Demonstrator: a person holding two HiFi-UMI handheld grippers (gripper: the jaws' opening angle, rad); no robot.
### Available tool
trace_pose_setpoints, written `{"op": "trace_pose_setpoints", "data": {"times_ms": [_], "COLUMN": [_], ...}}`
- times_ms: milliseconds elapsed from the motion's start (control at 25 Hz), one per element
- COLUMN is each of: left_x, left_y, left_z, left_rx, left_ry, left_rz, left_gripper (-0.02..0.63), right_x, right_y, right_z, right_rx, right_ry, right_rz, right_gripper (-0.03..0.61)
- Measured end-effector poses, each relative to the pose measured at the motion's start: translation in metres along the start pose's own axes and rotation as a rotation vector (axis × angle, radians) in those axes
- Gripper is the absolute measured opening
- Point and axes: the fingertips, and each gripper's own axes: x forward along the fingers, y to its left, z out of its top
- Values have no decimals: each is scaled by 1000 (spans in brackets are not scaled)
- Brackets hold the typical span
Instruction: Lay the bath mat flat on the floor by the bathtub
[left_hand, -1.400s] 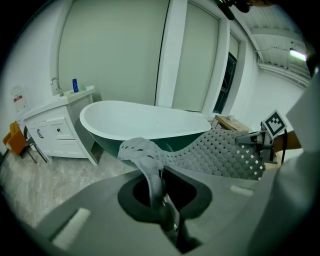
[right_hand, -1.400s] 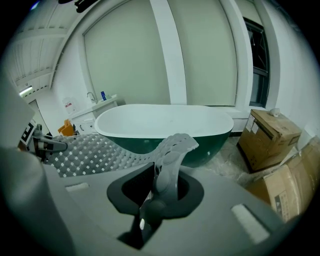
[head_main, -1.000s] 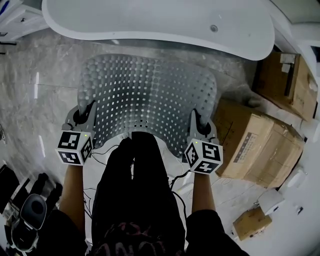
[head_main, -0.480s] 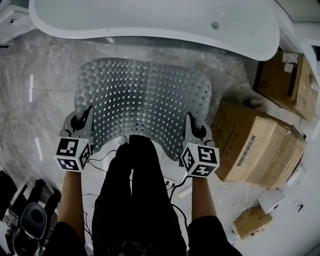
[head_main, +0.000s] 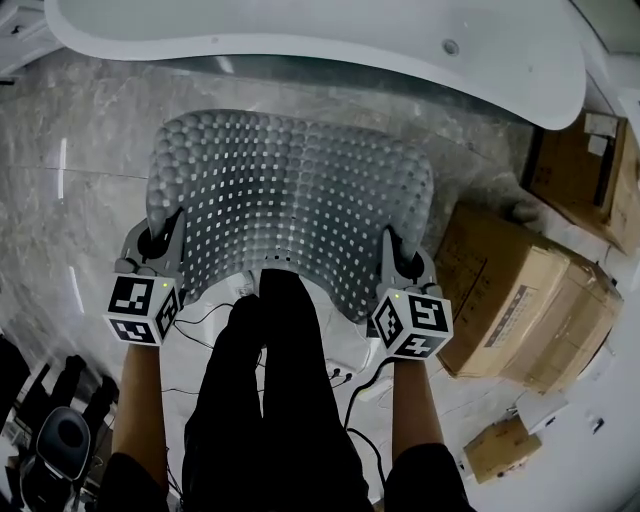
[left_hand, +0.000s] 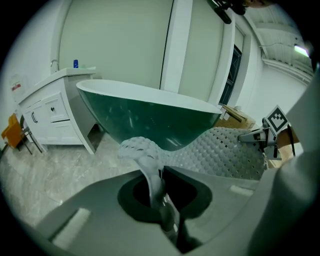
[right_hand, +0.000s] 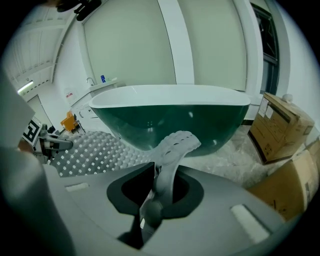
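Observation:
The bath mat (head_main: 290, 200) is grey and translucent, studded with round bumps and small square holes. It hangs spread between my two grippers above the marble floor, its far edge near the white bathtub (head_main: 300, 35). My left gripper (head_main: 160, 240) is shut on the mat's near left corner (left_hand: 142, 152). My right gripper (head_main: 398, 252) is shut on the near right corner (right_hand: 175, 147). In both gripper views the pinched edge curls up over the jaws, with the tub (left_hand: 150, 117) (right_hand: 170, 115) right behind it.
Large cardboard boxes (head_main: 520, 300) stand on the floor just right of the mat, another box (head_main: 590, 170) behind them, a small one (head_main: 500, 445) nearer me. A white cabinet (left_hand: 47, 112) stands left of the tub. Cables (head_main: 350, 385) trail by my dark-trousered legs (head_main: 270, 400).
Both grippers have come down together with the mat held between them. The mat now hangs lower and closer to the floor in front of the tub.

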Motion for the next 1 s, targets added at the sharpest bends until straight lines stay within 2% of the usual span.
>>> {"op": "trace_pose_setpoints", "data": {"times_ms": [360,880,1000], "left_x": [45,82,94], "left_y": [14,38,45], "left_z": [-28,-67,-72], "left_rx": [-6,19,28], "left_ry": [-16,-15,-40], "left_rz": [4,3,12], "left_gripper": [17,17,17], "right_x": [40,82,94], "right_y": [-17,-11,-9], "right_z": [-23,-49,-55], "right_rx": [0,-36,-59], "right_ry": [-13,-32,-39], "right_rz": [-19,-27,-21], "right_gripper": [61,61,61]}}
